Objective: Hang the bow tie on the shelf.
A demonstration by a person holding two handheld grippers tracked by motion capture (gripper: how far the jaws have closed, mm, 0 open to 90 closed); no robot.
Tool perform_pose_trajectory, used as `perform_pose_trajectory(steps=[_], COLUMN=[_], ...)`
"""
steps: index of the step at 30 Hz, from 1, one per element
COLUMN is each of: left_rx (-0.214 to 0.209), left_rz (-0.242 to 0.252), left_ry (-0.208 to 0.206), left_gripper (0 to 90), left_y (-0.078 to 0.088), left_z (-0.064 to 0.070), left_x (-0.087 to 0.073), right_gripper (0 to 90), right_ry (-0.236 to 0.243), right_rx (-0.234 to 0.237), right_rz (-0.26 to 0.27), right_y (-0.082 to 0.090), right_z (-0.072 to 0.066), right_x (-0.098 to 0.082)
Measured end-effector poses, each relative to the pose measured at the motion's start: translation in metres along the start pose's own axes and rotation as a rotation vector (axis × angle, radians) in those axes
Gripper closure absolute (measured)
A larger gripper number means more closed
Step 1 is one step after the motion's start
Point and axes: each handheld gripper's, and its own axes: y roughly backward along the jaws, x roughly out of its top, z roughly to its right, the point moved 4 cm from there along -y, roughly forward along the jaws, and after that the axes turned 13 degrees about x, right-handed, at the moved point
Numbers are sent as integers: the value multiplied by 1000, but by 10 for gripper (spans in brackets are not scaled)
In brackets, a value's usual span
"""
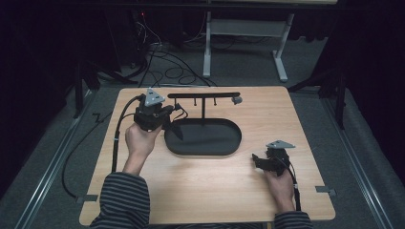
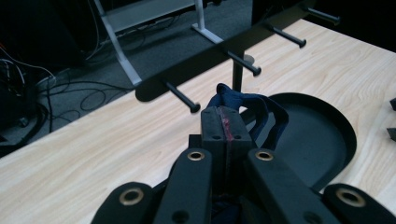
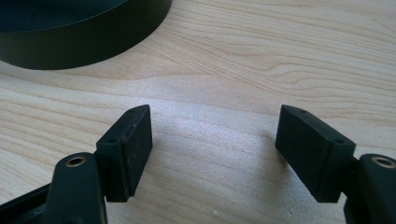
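Pale grained wood table (image 1: 296, 114), matt black tray (image 1: 229, 143), dark blue cloth (image 2: 233, 99).

— What am I looking at on your side?

— I've got a dark blue fabric loop (image 2: 254, 109), a soft band, pinched between the closed jaws of my left hand-held gripper (image 2: 225, 122). It bunches up just past the jaw tips and hangs in a slack loop to one side.

— Where is it relative to the rack?

— Just short of the black peg rack (image 2: 219, 53), close to its nearest peg (image 2: 183, 97), not touching as far as I can tell. It sits above the near end of the black oval tray (image 1: 203, 150).

— And from above?

— From the high view the loop is too dark to make out.
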Motion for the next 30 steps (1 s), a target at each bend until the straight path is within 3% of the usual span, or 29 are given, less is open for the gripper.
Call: perform_pose_trajectory(steps=[11, 30], left_rx=[26, 73], left_rz=[11, -13], left_ry=[0, 14], left_gripper=[900, 900], left_y=[-12, -38], left_z=[-2, -10], left_x=[13, 10], right_gripper=[287, 289], right_ry=[0, 0], right_rx=[-1, -1], right_rz=[0, 0], right_y=[0, 0], right_z=[0, 0], right_x=[0, 0])
